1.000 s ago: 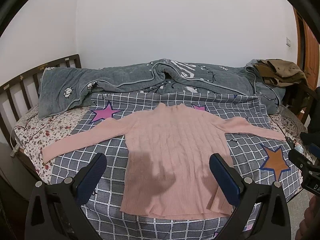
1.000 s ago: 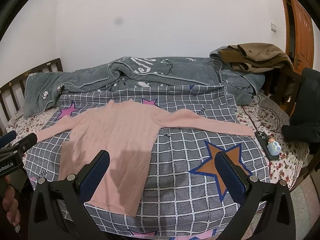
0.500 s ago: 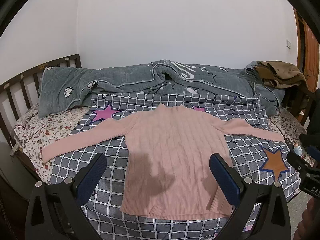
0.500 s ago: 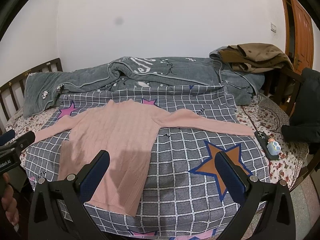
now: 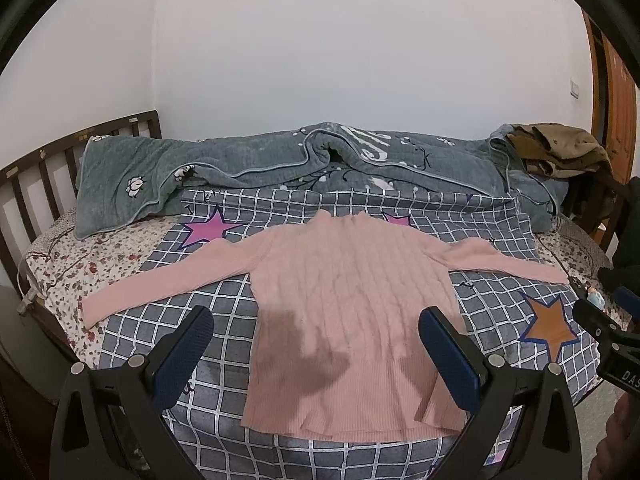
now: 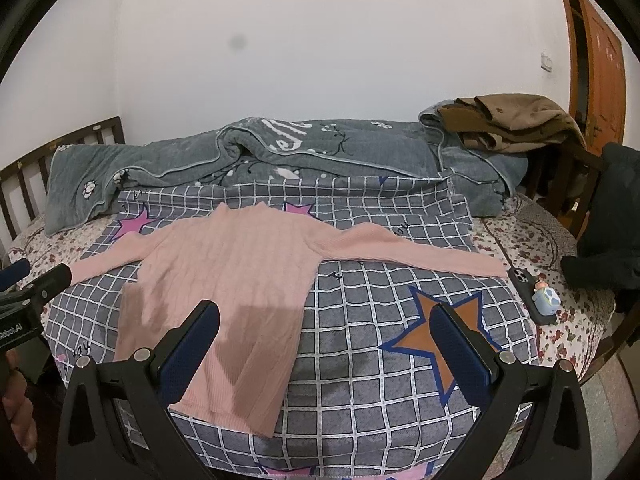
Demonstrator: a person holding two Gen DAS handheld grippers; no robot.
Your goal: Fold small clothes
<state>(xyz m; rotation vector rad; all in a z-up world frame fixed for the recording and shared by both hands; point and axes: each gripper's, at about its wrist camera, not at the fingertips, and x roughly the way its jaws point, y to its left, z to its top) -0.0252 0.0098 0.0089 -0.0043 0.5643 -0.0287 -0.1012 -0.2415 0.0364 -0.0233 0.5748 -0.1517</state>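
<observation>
A pink ribbed sweater [image 5: 348, 312] is spread flat, sleeves outstretched, mid-frame on the checked bedspread [image 6: 400, 360]. Both the left tongs [image 5: 316, 344] and right tongs [image 6: 326, 344] are held released, grasping nothing.

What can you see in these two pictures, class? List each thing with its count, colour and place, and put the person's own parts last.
sweater: one, pink, flat on the checked sheet, sleeves spread
checked sheet: one, grey with stars, over the bed
quilt: one, grey-green, bunched along the wall
brown clothes: one pile, far right corner
phone: one, dark, beside the right cuff
figurine: one, pale blue, on the phone
bed rail: one, dark wood, left
door: one, orange-brown, right
left gripper: open, above the hem
right gripper: open, empty
</observation>
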